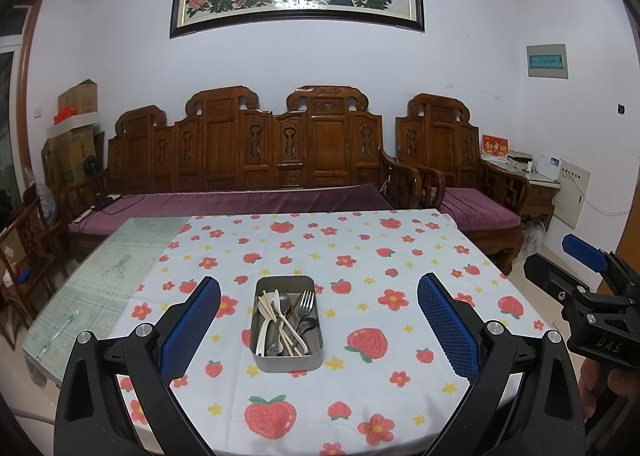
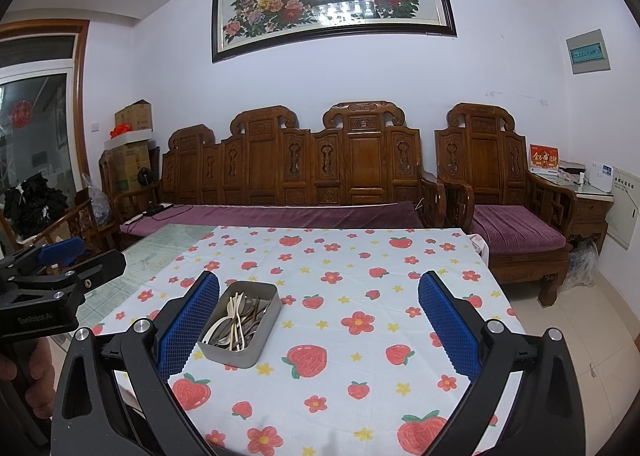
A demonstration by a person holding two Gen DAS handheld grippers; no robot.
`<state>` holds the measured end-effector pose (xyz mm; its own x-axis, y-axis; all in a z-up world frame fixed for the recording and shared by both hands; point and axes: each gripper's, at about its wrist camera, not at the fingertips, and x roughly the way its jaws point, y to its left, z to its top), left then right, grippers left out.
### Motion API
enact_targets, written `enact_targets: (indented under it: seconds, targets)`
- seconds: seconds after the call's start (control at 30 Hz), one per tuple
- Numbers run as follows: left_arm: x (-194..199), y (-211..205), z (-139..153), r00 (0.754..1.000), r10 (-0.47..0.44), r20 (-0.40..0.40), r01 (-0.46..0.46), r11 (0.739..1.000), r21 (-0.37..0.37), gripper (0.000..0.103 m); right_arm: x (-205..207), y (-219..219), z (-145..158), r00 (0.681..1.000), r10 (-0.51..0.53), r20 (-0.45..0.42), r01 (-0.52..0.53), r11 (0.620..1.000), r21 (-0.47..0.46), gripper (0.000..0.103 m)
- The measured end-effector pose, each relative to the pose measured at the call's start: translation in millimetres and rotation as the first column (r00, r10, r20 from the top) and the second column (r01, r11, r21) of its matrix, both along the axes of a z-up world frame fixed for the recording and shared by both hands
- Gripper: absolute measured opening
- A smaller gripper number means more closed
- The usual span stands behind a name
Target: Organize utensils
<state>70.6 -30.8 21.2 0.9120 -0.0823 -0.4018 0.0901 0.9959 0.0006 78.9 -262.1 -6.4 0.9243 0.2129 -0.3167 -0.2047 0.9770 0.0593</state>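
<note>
A rectangular metal tin [image 1: 287, 361] stands on the flowered tablecloth [image 1: 360, 256], filled with mixed utensils: a steel fork [image 1: 305, 302], metal spoons, white plastic spoons and pale chopsticks. My left gripper [image 1: 319, 296] hovers wide open above the table's near side, the tin framed between its blue pads. My right gripper [image 2: 319, 292] is also wide open and holds nothing; the tin [image 2: 256, 348] sits just inside its left pad [image 2: 192, 328]. Each gripper shows at the edge of the other's view, and no utensil lies outside the tin.
A carved wooden sofa [image 1: 248, 152] with purple cushions runs behind the table, and a matching armchair [image 2: 504, 184] stands to the right. Bare glass tabletop [image 1: 100, 280] shows left of the cloth. Cardboard boxes [image 1: 76, 128] are stacked at far left.
</note>
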Motion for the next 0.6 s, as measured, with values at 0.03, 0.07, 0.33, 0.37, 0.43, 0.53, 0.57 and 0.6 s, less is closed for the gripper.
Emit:
enact_targets:
  seconds: [0.03, 0.07, 0.33, 0.37, 0.43, 0.53, 0.57, 0.6]
  targets:
    - [0.0, -0.1, -0.4, 1.000, 0.000, 0.000, 0.000, 1.000, 0.001, 0.095, -0.4, -0.3, 0.0, 1.000, -0.001, 0.000, 0.001, 1.000, -0.001, 0.100]
    - [0.0, 0.1, 0.1, 1.000, 0.000, -0.001, 0.000, 1.000, -0.001, 0.095, -0.7, -0.6, 0.1, 1.000, -0.001, 0.000, 0.001, 1.000, 0.000, 0.100]
    - [-0.1, 0.0, 0.0, 1.000, 0.001, -0.001, -0.001, 1.000, -0.001, 0.095, 0.0, -0.2, 0.1, 1.000, 0.000, 0.000, 0.000, 1.000, 0.001, 0.100]
    - [-0.1, 0.0, 0.0, 1.000, 0.002, -0.001, -0.002, 1.000, -0.001, 0.095, -0.4, -0.6, 0.0, 1.000, 0.000, 0.000, 0.000, 1.000, 0.001, 0.100]
    - [-0.2, 0.2, 0.1, 1.000, 0.000, 0.000, 0.000, 1.000, -0.002, 0.095, -0.1, -0.2, 0.2, 1.000, -0.002, 0.002, 0.002, 1.000, 0.001, 0.100]
    - [-0.1, -0.1, -0.4, 1.000, 0.000, -0.001, 0.000, 1.000, -0.001, 0.095, -0.2, -0.5, 0.1, 1.000, -0.001, -0.001, 0.001, 1.000, 0.001, 0.100]
    - [-0.6, -0.1, -0.6, 1.000, 0.000, 0.000, 0.000, 1.000, -0.001, 0.095, 0.0, -0.4, 0.1, 1.000, -0.001, 0.000, 0.001, 1.000, 0.000, 0.100]
    - [-0.2, -0.1, 0.0, 1.000, 0.001, 0.000, -0.001, 1.000, 0.000, 0.095, -0.9, -0.9, 0.2, 1.000, -0.001, 0.001, 0.001, 1.000, 0.000, 0.100]
